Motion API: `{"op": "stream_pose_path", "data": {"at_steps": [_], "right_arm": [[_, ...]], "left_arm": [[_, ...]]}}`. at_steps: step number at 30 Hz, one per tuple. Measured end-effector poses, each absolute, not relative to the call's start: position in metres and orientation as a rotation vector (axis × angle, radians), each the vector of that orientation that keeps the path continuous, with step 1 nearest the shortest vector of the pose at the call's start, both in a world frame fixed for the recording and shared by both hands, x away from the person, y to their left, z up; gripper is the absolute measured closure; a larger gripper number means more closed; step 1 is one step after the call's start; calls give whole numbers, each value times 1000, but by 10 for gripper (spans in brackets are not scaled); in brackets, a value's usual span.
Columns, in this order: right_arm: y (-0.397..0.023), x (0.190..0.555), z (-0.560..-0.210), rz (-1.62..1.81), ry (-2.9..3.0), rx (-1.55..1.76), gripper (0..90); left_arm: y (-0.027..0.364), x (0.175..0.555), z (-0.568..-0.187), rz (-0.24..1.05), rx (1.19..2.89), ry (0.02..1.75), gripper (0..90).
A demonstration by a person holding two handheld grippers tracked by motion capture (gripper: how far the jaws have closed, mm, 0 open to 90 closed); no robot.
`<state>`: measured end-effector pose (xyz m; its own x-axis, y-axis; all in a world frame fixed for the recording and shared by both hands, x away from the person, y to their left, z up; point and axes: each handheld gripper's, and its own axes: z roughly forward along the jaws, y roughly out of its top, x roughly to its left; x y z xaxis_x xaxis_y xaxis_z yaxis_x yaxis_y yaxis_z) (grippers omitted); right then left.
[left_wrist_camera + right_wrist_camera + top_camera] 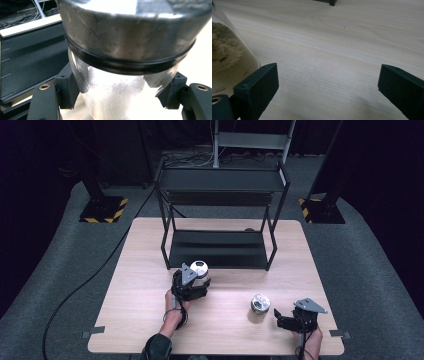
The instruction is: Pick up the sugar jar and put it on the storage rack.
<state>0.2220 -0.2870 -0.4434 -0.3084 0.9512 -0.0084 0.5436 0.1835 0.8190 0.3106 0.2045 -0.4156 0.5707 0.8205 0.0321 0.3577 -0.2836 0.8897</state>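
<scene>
A glass jar (199, 271) with a metal lid and white powder inside sits between the jaws of my left gripper (196, 285), just in front of the black rack's lower shelf. In the left gripper view the jar (117, 100) is very close, and both pads (66, 87) press on its glass sides below the lid. A second lidded jar (259, 308) stands on the table toward the right. My right gripper (280, 319) lies just to its right, jaws spread wide. In the right gripper view, that gripper (328, 85) has bare wood between its pads and the jar (227, 57), with brownish contents, is at the left edge.
A black two-level metal rack (220, 247) stands on the far half of the wooden table (145, 310). Its front legs are close to the held jar. A black cable (85, 285) trails across the grey floor on the left. The table's front edge is near both hands.
</scene>
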Motion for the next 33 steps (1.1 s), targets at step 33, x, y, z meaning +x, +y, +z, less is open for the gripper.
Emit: {"op": "stream_pose_path", "data": {"at_steps": [33], "right_arm": [[-288, 222, -444, 1002, 1931, 1398, 24]], "left_arm": [[196, 341, -416, 629, 1919, 956, 303]]}}
